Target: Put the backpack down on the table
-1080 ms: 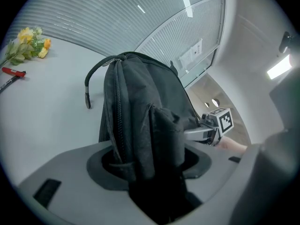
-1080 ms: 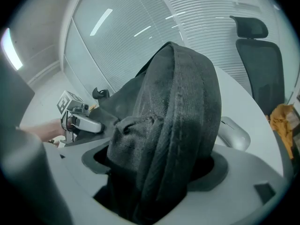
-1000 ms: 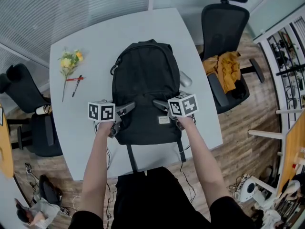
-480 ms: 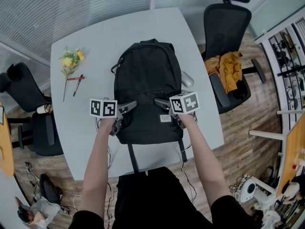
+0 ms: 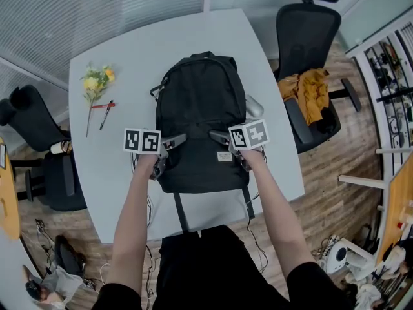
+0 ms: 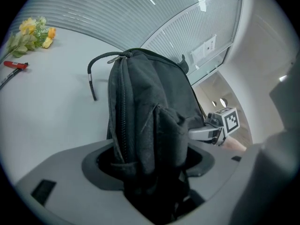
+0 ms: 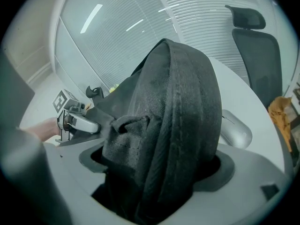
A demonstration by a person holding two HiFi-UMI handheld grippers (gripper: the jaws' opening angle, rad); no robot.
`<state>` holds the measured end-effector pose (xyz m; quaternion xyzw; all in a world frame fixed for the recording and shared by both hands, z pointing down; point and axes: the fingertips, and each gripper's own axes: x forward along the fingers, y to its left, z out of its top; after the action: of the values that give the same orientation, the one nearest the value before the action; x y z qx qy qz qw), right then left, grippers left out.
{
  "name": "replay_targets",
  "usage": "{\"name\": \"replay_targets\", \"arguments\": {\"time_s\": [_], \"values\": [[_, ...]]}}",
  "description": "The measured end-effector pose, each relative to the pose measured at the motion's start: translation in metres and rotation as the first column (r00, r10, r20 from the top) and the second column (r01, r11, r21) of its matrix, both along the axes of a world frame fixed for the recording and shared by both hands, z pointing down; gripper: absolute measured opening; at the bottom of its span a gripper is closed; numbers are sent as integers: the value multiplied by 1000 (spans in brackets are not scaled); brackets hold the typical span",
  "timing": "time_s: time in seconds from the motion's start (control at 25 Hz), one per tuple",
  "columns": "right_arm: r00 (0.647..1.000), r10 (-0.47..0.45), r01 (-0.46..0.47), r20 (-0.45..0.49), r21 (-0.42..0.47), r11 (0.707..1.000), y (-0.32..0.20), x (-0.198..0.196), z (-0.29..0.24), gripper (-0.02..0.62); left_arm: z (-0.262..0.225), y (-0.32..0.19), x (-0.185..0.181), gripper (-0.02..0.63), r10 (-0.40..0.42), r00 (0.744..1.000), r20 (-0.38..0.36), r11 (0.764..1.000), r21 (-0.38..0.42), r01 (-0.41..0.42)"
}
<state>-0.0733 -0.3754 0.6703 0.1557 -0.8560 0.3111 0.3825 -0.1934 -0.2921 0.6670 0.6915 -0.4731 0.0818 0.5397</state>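
Note:
The black backpack lies flat on the grey table, top end away from me. Its two straps hang over the near edge. My left gripper sits at the bag's lower left side and my right gripper at its lower right. In the left gripper view, a fold of the backpack fills the gap of the left gripper, whose jaws are opening. The right gripper likewise has the backpack's side fabric between its opening jaws.
A yellow flower, a red pen and a black pen lie at the table's left. A grey mouse touches the bag's right side. A chair with an orange garment stands right, another chair left.
Both marker cubes have tipped slightly and edged away from me. The backpack stays flat on the table in the same place.

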Motion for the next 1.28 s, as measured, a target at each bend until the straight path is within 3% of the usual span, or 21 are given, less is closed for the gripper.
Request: {"name": "replay_targets", "arguments": {"time_s": [0.56,1.0,1.28], "values": [[1000,6,-6,-2,2,1000,0,1,-2,505,-2,2,-3,333,-5,999,52,1000,2,5],[999,51,-50,-10,89,995,-5,19,-24,535,-21,12,-11,365,-17,969,245,999,54,4],[998,67,-68,16,117,991,10,41,-40,529,-32,33,-18,364,-75,963,260,995,87,54]]}}
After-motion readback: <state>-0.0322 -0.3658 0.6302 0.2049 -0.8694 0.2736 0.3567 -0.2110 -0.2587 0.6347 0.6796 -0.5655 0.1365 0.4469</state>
